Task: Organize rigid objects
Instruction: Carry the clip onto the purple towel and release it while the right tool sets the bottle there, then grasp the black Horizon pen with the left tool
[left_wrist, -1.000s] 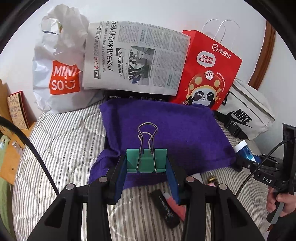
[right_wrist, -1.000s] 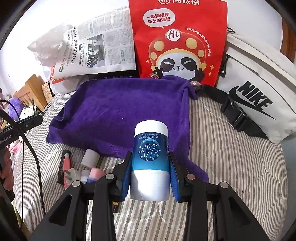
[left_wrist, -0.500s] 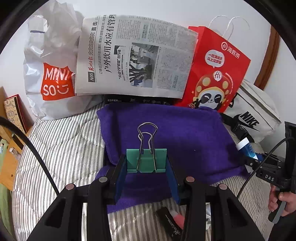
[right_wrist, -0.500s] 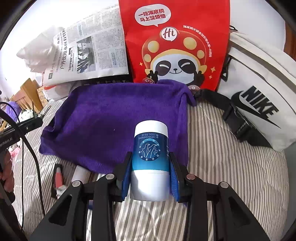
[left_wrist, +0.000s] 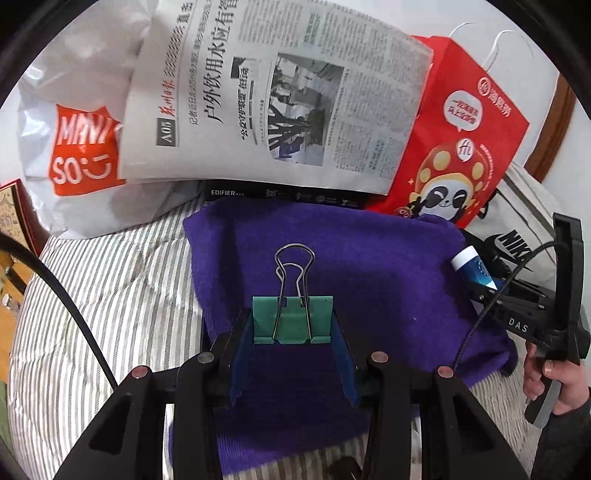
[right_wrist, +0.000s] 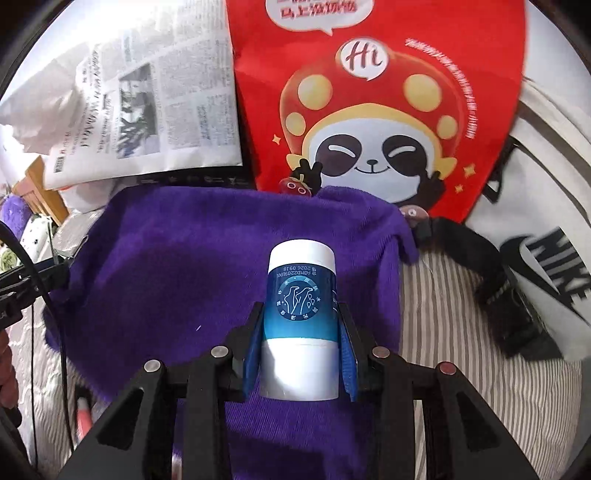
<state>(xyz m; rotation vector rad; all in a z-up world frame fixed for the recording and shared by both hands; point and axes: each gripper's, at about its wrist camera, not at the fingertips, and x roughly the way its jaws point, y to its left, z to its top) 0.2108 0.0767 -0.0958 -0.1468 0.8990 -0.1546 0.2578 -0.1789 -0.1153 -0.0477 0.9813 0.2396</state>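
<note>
My left gripper (left_wrist: 291, 325) is shut on a green binder clip (left_wrist: 292, 320) with its wire handles pointing forward, held above the near part of a purple towel (left_wrist: 369, 266). My right gripper (right_wrist: 300, 328) is shut on a blue and white bottle (right_wrist: 301, 314), held over the right part of the purple towel (right_wrist: 166, 266). The right gripper and its bottle (left_wrist: 472, 267) also show at the right edge of the left wrist view. The towel lies on a striped bed cover (left_wrist: 110, 295).
Behind the towel stand a white Miniso bag (left_wrist: 70, 147), a newspaper (left_wrist: 277, 96), a black Edifier box (left_wrist: 284, 194) and a red panda bag (right_wrist: 376, 103). A white Nike bag (right_wrist: 546, 221) with black strap lies at the right. A red item (right_wrist: 82, 413) lies near the towel's front left.
Both grippers have moved forward over the towel with their objects still held. The small loose items in front of the towel have slid mostly out of view below.
</note>
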